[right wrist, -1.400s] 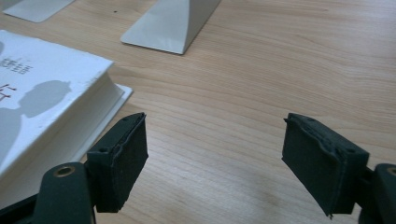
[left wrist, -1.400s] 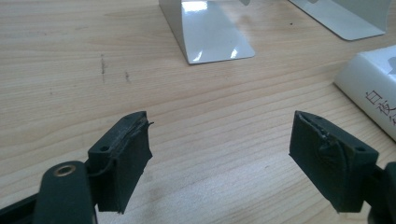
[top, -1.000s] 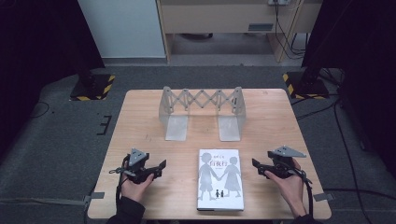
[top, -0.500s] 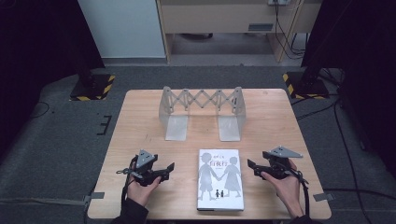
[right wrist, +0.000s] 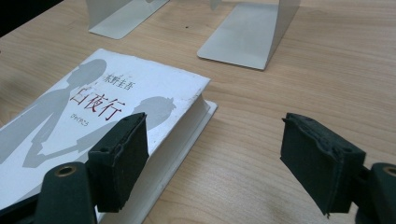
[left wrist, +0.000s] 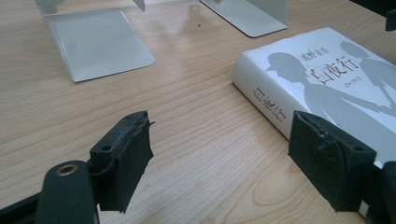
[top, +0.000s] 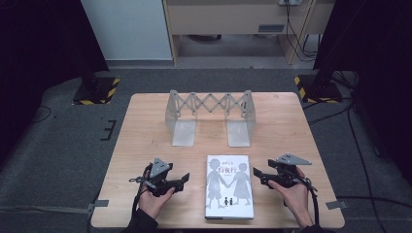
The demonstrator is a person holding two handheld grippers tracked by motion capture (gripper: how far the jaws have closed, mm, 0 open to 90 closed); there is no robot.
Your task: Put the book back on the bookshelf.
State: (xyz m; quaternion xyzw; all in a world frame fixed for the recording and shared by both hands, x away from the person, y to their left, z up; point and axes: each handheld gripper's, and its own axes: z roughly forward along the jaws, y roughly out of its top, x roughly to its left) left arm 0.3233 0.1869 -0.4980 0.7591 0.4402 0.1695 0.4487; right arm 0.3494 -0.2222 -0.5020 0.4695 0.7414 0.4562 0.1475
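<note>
A white book with grey silhouettes and red characters on its cover lies flat near the table's front edge. My left gripper hovers just left of it, open, its jaws pointing at the book's spine. In the left gripper view the book lies ahead to the right, and nothing but bare wood shows between the pads of that gripper. My right gripper sits just right of the book, also open. In the right gripper view its left pad stands in front of the book's page edge, with the gripper holding nothing.
A grey metal expandable book rack stands at the back middle of the wooden table, its two flat foot plates reaching toward the book. Dark floor surrounds the table, with cabinets and cables behind.
My left gripper has slid right, closer to the book's spine. The right gripper has barely shifted. The book has not moved.
</note>
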